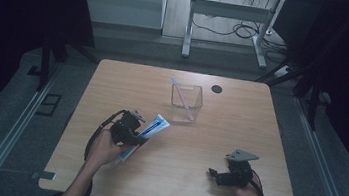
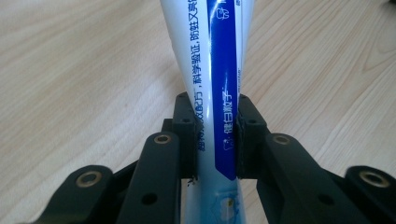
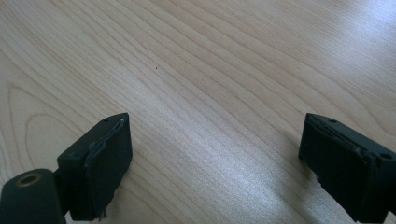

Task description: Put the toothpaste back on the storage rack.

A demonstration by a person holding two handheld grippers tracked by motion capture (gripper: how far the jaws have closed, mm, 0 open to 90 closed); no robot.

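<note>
The left gripper (image 1: 133,134), lower left of the high view, pinches the toothpaste tube (image 1: 147,131); the right gripper (image 3: 212,161) idles wide; next, seemingly, carrying it into the clear cup (image 1: 186,102) at centre.

White-and-blue plastic toothpaste tube (image 2: 212,84), dark blue printed text on the white. Pale wood-grain counter (image 3: 210,70). Clear plastic cup (image 1: 186,102) with pink toothbrush (image 1: 181,94); black claws.

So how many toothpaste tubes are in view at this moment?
1. The toothpaste tube is clamped in the left tool, toward the table's near left. The clear cup holds a pink toothbrush, no tube.
</note>
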